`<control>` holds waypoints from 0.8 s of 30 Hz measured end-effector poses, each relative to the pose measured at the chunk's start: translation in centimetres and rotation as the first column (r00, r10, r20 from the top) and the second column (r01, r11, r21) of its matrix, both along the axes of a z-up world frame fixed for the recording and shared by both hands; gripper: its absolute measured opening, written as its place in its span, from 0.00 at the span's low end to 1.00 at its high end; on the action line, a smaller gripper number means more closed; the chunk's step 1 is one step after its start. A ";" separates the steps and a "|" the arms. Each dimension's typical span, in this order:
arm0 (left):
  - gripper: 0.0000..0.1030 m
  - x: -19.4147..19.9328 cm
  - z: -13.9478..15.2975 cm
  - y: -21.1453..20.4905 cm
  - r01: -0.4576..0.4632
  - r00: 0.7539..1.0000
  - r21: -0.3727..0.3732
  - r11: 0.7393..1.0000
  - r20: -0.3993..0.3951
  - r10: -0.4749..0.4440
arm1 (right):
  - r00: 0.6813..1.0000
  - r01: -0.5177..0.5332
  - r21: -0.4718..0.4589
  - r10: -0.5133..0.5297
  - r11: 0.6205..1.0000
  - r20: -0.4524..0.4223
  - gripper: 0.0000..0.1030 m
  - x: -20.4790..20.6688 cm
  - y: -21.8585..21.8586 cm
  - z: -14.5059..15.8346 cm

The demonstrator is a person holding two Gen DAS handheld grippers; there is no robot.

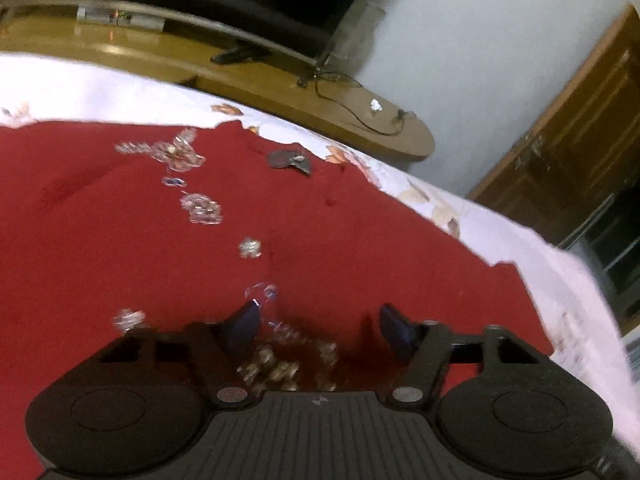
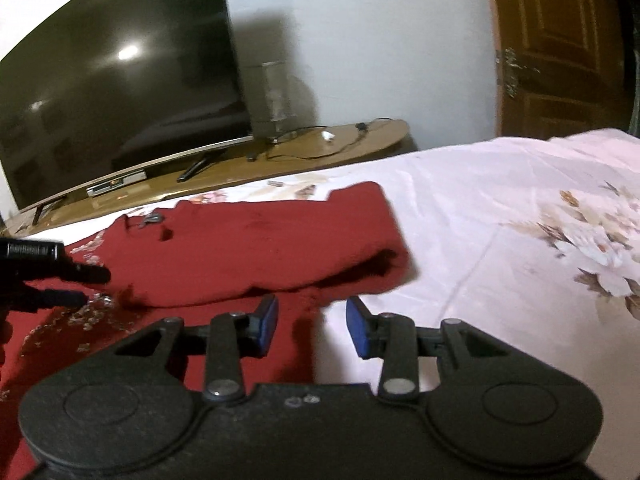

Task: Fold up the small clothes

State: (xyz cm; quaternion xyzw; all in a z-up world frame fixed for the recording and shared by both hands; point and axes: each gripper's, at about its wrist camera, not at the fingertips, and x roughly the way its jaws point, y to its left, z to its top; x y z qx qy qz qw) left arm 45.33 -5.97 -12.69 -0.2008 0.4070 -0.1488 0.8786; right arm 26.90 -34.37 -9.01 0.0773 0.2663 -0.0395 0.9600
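White walls, a dark television (image 2: 116, 92) on a low wooden stand (image 2: 320, 148) and a brown door (image 2: 560, 48) frame a bed dressed in a pale floral sheet (image 2: 500, 208). Spread on that sheet lies a red garment (image 2: 248, 248) trimmed with clear sequin motifs (image 1: 200, 206), one side folded over toward 12 o'clock in the right wrist view. Its dark neck label (image 1: 290, 159) sits near the far edge. Over the cloth, the left hand-held gripper (image 1: 316, 322) hovers with its blue-padded fingers apart, nothing between them. At the garment's 5 o'clock edge, the right hand-held gripper (image 2: 312, 326) is likewise spread wide, one finger above red fabric, the other above the sheet. No containers appear.
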 end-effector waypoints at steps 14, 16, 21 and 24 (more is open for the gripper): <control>0.04 -0.8 4.2 8.6 -0.032 0.985 0.051 0.998 0.171 0.023 | 0.999 0.000 0.039 0.002 0.999 -0.050 0.43 1.7 -0.8 -0.5; 0.04 -1.0 3.2 10.5 -0.061 0.988 0.063 0.996 0.147 0.052 | 0.998 0.001 0.043 0.001 0.999 -0.062 0.44 2.3 -0.9 -0.9; 0.04 -1.6 0.6 13.2 -0.104 0.991 0.064 0.992 0.095 0.098 | 0.996 0.021 0.071 -0.015 0.997 -0.092 0.44 3.7 -1.3 -1.5; 0.04 -1.9 -0.2 13.9 -0.118 0.990 0.061 0.991 0.085 0.113 | 0.996 0.020 0.070 -0.013 0.997 -0.094 0.44 4.2 -1.5 -1.4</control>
